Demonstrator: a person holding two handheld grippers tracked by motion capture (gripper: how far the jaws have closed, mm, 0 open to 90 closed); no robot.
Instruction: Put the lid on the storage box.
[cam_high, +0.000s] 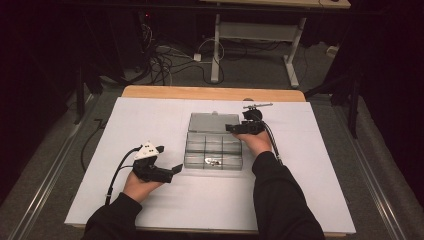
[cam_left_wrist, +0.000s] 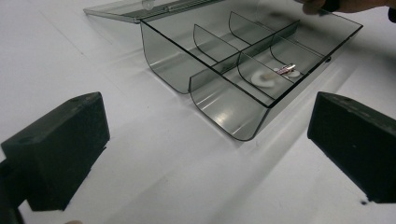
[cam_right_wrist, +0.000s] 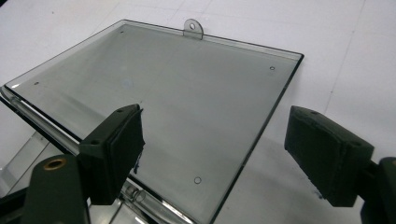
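A clear smoky plastic compartment box (cam_high: 213, 150) sits mid-table, its lid (cam_high: 212, 122) swung open and lying flat behind it. One front compartment holds a small metal piece (cam_left_wrist: 286, 70) and a white ring (cam_left_wrist: 262, 79). My left gripper (cam_high: 176, 169) rests on the table just left of the box's front corner, open, with nothing between its jaws (cam_left_wrist: 205, 149). My right gripper (cam_high: 231, 128) hovers over the right side of the lid (cam_right_wrist: 163, 93), open. The lid's right edge runs between its jaws (cam_right_wrist: 215, 154). A hanging tab (cam_right_wrist: 193, 28) sticks out from the lid's far edge.
A white sheet (cam_high: 150, 120) covers the table, with a wooden strip (cam_high: 210, 93) showing along the far edge. A thin metallic tool (cam_high: 257, 105) lies behind the right hand. Beyond the table are floor cables (cam_high: 165, 62) and a desk frame (cam_high: 255, 32).
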